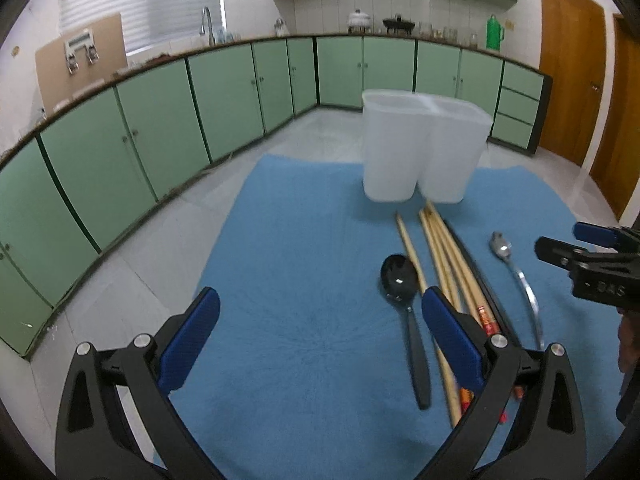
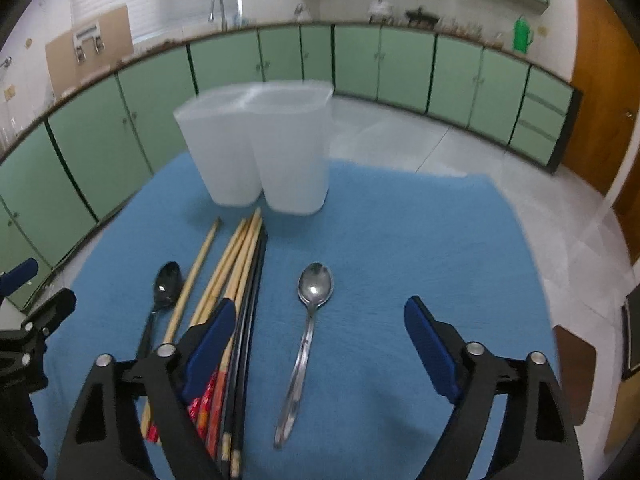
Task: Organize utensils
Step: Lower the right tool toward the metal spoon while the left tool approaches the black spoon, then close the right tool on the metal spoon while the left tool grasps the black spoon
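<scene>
Steel spoon (image 2: 310, 344): light, stiff, slick; best pinched at the thin handle, I judge
Chopsticks (image 2: 236, 280): light, prone to roll; bundled mid-counter before the white holder (image 2: 256, 152)
Right claw (image 2: 320, 344): spread, empty, spoon lying between its fingers
Left claw (image 1: 320, 344): spread, empty; black spoon (image 1: 404, 312) just inside its right finger, probably untouched

A white two-compartment holder (image 2: 256, 148) stands upright at 12 o'clock; wooden and black chopsticks (image 2: 236, 272), a black spoon (image 2: 162, 292) and a steel spoon (image 2: 308, 332) lie flat before it.
</scene>
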